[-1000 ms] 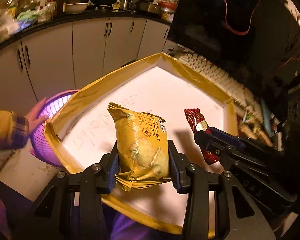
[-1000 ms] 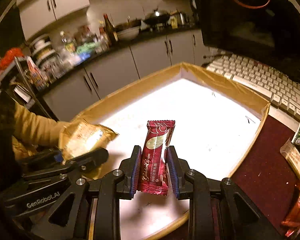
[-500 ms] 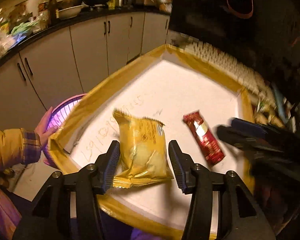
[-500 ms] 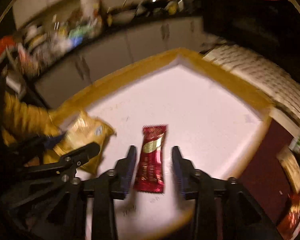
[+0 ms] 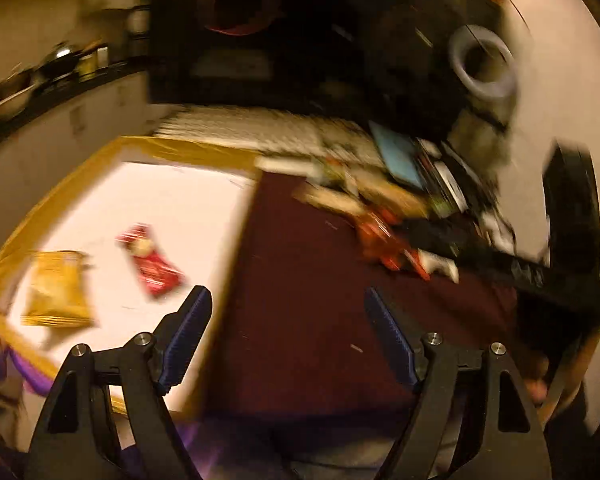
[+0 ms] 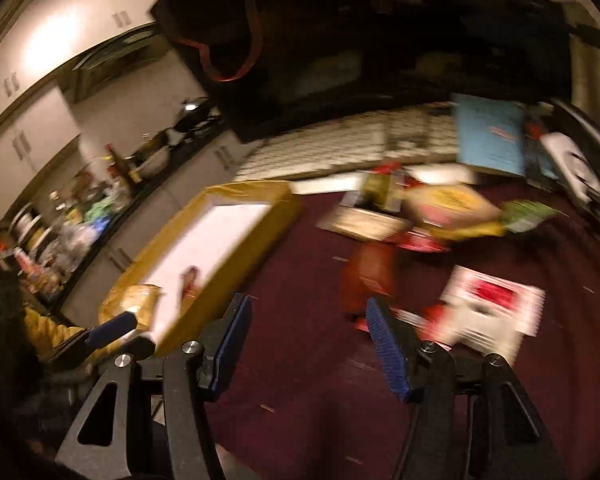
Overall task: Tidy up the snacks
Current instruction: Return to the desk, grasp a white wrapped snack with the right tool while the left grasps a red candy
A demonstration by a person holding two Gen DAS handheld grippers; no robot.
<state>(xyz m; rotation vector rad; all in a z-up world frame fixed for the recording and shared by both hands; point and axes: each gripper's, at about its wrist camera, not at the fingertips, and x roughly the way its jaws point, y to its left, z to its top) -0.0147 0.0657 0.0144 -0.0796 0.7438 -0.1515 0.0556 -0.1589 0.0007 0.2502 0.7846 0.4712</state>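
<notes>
Both frames are smeared by motion. A crinkly yellow snack bag (image 5: 56, 292) with a crimped bottom seam lies flat on the white floor of a shallow tray (image 5: 148, 200) with tan-taped walls. Just beside it lies a slim, glossy red wrapper (image 5: 150, 264), slanted. The left gripper (image 5: 288, 332) is empty, its jaws opening wide above the dark maroon worktop (image 5: 308, 280) beside the tray's edge. The right gripper (image 6: 306, 340) is also empty, jaws opening, ribbed blue pads facing a loose heap of flat packets (image 6: 440, 212) and a red-and-white carton (image 6: 492, 308) on the worktop
</notes>
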